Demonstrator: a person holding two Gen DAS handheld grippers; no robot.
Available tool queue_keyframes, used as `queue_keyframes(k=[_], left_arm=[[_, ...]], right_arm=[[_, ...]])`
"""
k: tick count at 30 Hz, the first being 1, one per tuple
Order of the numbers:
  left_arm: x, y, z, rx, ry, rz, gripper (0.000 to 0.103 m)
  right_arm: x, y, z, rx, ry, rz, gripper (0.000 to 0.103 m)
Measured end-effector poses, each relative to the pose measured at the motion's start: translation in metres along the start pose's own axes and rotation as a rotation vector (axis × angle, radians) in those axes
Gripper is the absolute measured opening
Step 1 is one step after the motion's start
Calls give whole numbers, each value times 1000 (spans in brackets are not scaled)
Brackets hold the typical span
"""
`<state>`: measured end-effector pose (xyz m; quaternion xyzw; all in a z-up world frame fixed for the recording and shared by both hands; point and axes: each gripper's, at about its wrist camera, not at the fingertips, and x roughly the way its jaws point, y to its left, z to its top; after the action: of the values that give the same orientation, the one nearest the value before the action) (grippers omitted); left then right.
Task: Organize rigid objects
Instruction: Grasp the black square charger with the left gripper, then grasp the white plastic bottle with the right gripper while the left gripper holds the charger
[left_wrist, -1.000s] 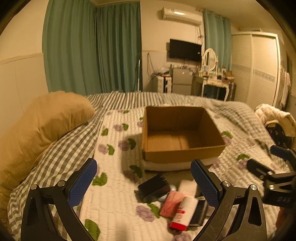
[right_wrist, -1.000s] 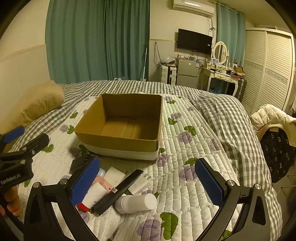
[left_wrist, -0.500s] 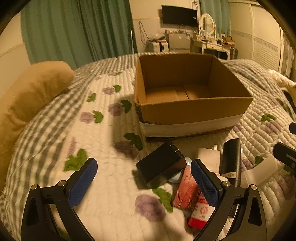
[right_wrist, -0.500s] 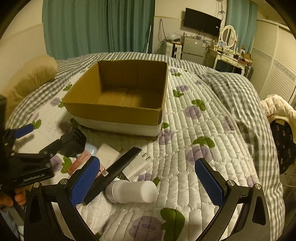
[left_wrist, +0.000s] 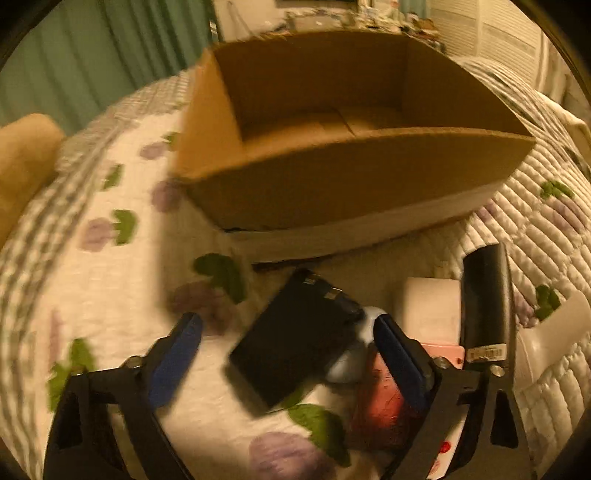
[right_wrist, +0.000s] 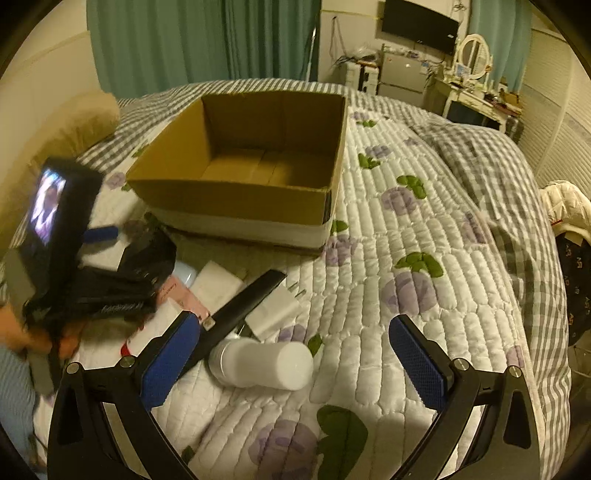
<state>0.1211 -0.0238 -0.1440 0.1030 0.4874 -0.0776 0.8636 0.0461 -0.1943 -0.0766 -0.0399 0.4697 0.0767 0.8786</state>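
- L gripper (left_wrist: 288, 354) was wide open, low over black box (left_wrist: 295, 343), which sat btwn its fingers, not gripped.
- R gripper (right_wrist: 295, 350) also wide open, holding nothing, above white bottle (right_wrist: 262, 363) lying on quilt (right_wrist: 406, 314).
- Cardboard box (right_wrist: 240, 201) sat just behind the clutter, nothing visible inside.
- Long black item (left_wrist: 485, 306) lay w/ the pile.

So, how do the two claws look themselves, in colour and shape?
Both are alike. The left claw and right claw each have two black triangular fingers with cut-out openings, silver screws and blue textured pads. In the right view, the left unit carries a small lit screen and blurred white lettering. No cables show.
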Motion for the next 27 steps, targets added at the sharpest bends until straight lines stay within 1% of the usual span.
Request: queue_keyframes(k=[1,2,3,5,7,9,10,12,13,16,17,18,20,22,23,25,26,27], left_arm=[[1,-1,0,3,5,-29,78],[1,-1,0,4,3,-34,72],[-2,-1,-2,5,-3,-25,69],[-10,0,-6,-1,-14,-45,50],[-22,1,-12,-18,-29,-83,43],[-33,-1,-21,-20,-30,-85,43],[-38,-3,-26,-17,-33,-76,42],[-49,-10,-34,-7,-50,-58,42],[-52,-9,-37,-11,-57,-56,42],[-59,-7,-47,-58,-72,-74,41],[-63,-8,-50,-67,-79,-71,41],[-67,-10,-53,-70,-88,-59,41],[-72,-7,-53,-76,-101,-41,41],[-78,-3,-52,-88,-116,-43,41],[-81,-2,-51,-90,-123,-41,41],[-84,0,-51,-85,-137,-23,41],[-86,-1,-51,-80,-144,-16,41],[-88,-2,-51,-79,-147,-15,40]], right_arm=[[2,0,0,-2,8,6,103],[4,0,-1,-4,20,16,103],[7,0,-1,-7,32,28,101],[10,2,-4,-15,47,44,96],[13,4,-6,-29,67,67,92],[14,7,-10,-46,79,89,81],[13,8,-13,-55,85,106,78],[11,12,-17,-69,89,134,66],[9,13,-20,-75,90,142,64],[5,15,-24,-78,67,123,54],[4,13,-24,-64,57,122,47],[3,11,-23,-46,48,126,44],[5,8,-20,-19,47,137,43],[14,5,-17,1,76,109,43],[20,3,-16,13,96,87,45],[42,-4,-15,51,179,39,47],[51,-5,-15,53,222,44,52],[54,-4,-14,44,236,49,54]])
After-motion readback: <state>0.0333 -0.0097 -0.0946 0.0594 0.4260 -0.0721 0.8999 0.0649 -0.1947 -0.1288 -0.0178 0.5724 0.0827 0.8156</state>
